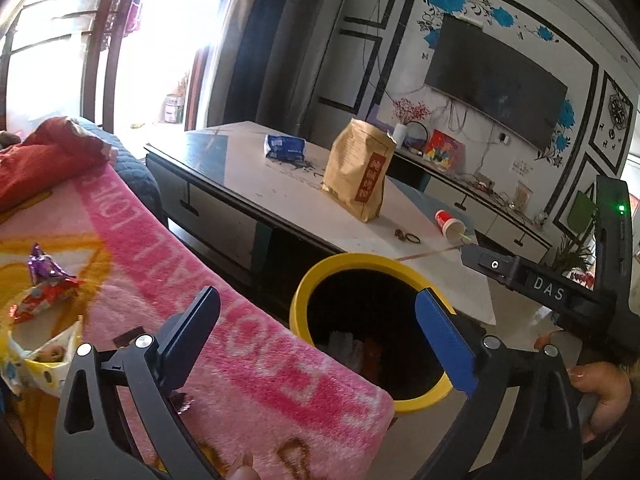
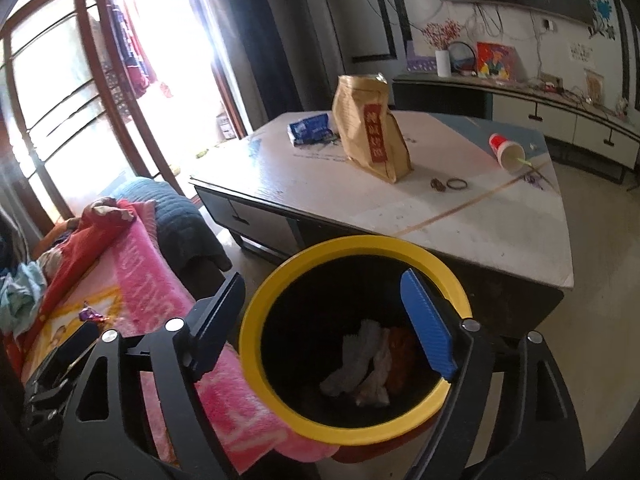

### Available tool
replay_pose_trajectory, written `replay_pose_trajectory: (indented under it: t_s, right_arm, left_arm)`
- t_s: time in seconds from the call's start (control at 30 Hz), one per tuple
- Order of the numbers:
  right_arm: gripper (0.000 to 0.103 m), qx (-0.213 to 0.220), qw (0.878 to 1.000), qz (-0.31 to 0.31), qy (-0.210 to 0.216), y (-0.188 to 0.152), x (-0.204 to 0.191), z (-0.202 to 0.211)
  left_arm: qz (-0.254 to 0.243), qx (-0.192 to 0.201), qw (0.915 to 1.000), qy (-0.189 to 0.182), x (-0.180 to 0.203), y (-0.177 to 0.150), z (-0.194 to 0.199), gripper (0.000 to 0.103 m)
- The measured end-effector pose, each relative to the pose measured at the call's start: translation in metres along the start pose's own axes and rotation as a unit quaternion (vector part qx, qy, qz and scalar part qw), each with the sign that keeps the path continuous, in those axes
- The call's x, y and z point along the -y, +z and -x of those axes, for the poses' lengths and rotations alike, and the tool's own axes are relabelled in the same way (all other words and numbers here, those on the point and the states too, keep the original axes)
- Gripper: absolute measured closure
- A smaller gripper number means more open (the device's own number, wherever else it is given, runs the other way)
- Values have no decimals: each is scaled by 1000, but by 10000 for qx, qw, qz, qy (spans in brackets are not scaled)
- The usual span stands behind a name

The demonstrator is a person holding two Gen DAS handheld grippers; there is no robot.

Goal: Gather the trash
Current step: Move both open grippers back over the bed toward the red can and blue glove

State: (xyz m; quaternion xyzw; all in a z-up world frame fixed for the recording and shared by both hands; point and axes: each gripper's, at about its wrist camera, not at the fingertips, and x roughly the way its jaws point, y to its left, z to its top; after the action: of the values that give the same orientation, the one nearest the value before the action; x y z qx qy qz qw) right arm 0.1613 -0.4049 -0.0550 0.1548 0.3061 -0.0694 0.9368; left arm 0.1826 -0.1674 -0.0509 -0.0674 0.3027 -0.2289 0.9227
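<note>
Bin: a round black waste bin with a yellow plastic rim [image 2: 434, 408] stands on the floor at the 6 o'clock side of the low table, touching the hanging edge of the blanket.
Bin contents: crumpled white paper [image 2: 360, 364] and an orange-brown scrap [image 2: 400, 348] lie at the bottom.
Right gripper: the black two-finger right gripper [image 2: 320, 320] hangs above the bin mouth, jaws spread apart with nothing between them; its blue ribbed pad is at 3 o'clock, its dark pad at 9 o'clock over the blanket edge.
Left gripper: the black left gripper [image 1: 316, 336] is likewise released and empty, its blue pad over the bin's yellow rim [image 1: 316, 276], its dark pad over the blanket.
Blanket: a fluffy pink blanket with white letters [image 1: 248, 344] covers the couch at 9 o'clock of the bin.
Loose wrappers: a purple foil candy wrapper [image 1: 42, 266] touches a red-and-white wrapper [image 1: 44, 300] on the blanket, at 9 o'clock in the left view.
Table: a low white-topped coffee table with dark sides [image 2: 304, 184] sits at 12 o'clock of the bin.
On the table: an upright tan paper bag with a red label [image 2: 370, 136], a blue tissue pack [image 2: 310, 128] just beside it at 10 o'clock, and a tipped red-and-white paper cup with a green straw [image 2: 506, 150] at 2 o'clock.
</note>
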Motion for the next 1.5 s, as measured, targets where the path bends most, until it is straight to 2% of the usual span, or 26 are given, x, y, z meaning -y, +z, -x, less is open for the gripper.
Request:
replay_pose_trajectory:
  t_s: [0.33, 0.5, 1.03, 1.5]
  right_arm:
    - [24, 282, 9987, 301, 299, -2, -31, 21]
    - [24, 329, 9975, 436, 454, -6, -47, 28]
    - [24, 223, 9915, 903, 905, -24, -100, 38]
    - [24, -16, 9824, 1359, 1278, -52, -147, 42]
  left_arm:
    - [137, 252, 9993, 233, -20, 7, 32, 7]
    - [268, 356, 9982, 398, -35, 9, 47, 7]
    - [612, 713, 9914, 913, -82, 9, 87, 7]
    - [999, 881, 9810, 1408, -125, -3, 121, 7]
